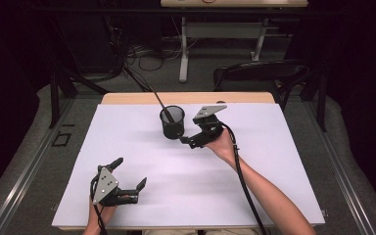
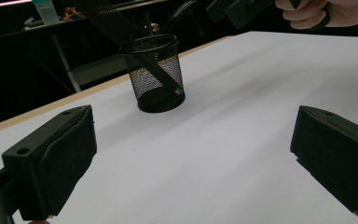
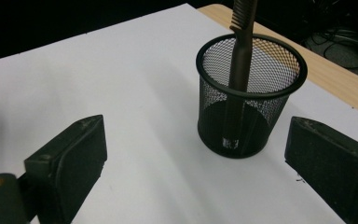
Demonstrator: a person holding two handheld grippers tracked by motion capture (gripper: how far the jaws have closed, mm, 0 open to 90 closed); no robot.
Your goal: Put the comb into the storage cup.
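From above, a black mesh cup point(image 1: 172, 122) stands far back on the white worktop point(image 1: 127, 142), a dark comb point(image 1: 157, 100) leaning out of it. The right tool point(image 1: 186, 140) sits just beside it, jaws wide. The left tool point(image 1: 129, 172) rests near the front edge, jaws wide. A dark chair point(image 1: 259, 73) stands beyond the worktop.

Left gripper view: the cup point(image 2: 157, 74) stands ahead between spread jaws, nothing in between.

Right gripper view: the cup point(image 3: 249, 98) stands close, just ahead of the parted jaws, the comb point(image 3: 240, 56) upright inside.

High view looks down on the table point(image 1: 127, 147); both gripper views sit low, sharing the cup point(image 2: 156, 74).
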